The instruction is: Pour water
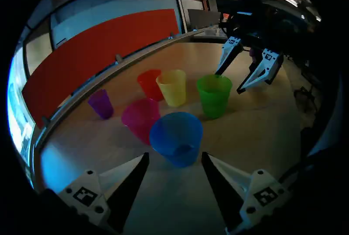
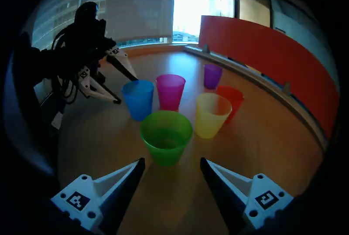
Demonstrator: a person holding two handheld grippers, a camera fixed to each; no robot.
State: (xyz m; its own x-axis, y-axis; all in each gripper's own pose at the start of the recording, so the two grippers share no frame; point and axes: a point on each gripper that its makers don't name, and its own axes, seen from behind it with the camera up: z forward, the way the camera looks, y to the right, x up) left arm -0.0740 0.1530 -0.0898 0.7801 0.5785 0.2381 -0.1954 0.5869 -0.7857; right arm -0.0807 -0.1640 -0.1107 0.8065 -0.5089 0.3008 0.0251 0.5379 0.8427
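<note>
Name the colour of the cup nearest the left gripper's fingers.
It is a blue cup, clearest in the left gripper view.

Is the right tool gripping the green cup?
No: the right tool is open, and the green cup stands free between its tips, a gap on each side.

Opposed low views over one worktop (image 1: 270,130)
Each faces the other across the shared cup cluster (image 1: 173,87), close by.
</note>
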